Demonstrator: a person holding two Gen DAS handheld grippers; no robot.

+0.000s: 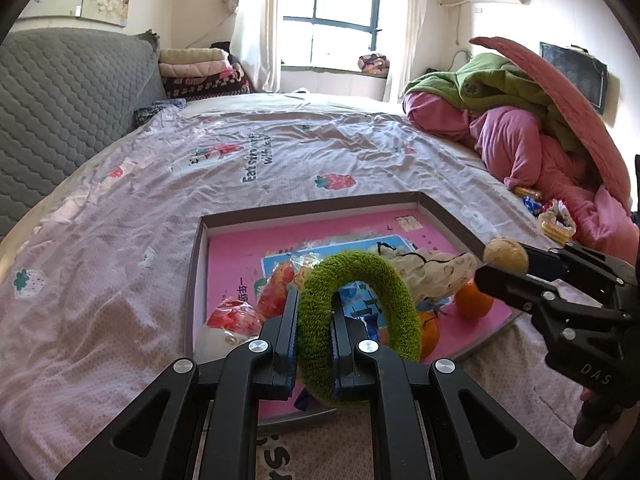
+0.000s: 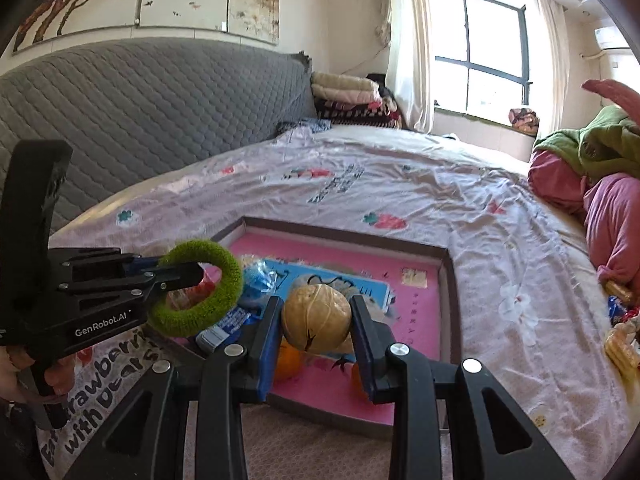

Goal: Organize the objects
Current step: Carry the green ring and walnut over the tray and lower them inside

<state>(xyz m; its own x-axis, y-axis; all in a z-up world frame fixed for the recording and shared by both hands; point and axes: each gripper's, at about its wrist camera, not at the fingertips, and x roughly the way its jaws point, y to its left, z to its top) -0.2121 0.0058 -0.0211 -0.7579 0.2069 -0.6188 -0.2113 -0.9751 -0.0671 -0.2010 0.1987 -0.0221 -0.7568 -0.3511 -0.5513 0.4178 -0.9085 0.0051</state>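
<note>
Left wrist view – left tool (image 1: 314, 320) clamping green ring (image 1: 360, 304), right tool (image 2: 316, 320) gripping walnut (image 2: 316, 318) – oranges half-hidden.

Fuzzy green ring (image 1: 356, 280), tan ball (image 2: 316, 317), pink-lined tray (image 2: 424, 280).

We are clamping the left gripper (image 1: 314, 320) on a fuzzy green ring (image 1: 360, 320) above the shallow box (image 1: 312, 208) lying on the bed sheet (image 1: 120, 240). At right, the right gripper (image 1: 506, 258) is pinching a tan ball (image 1: 506, 255) above two oranges (image 1: 474, 300).
</note>
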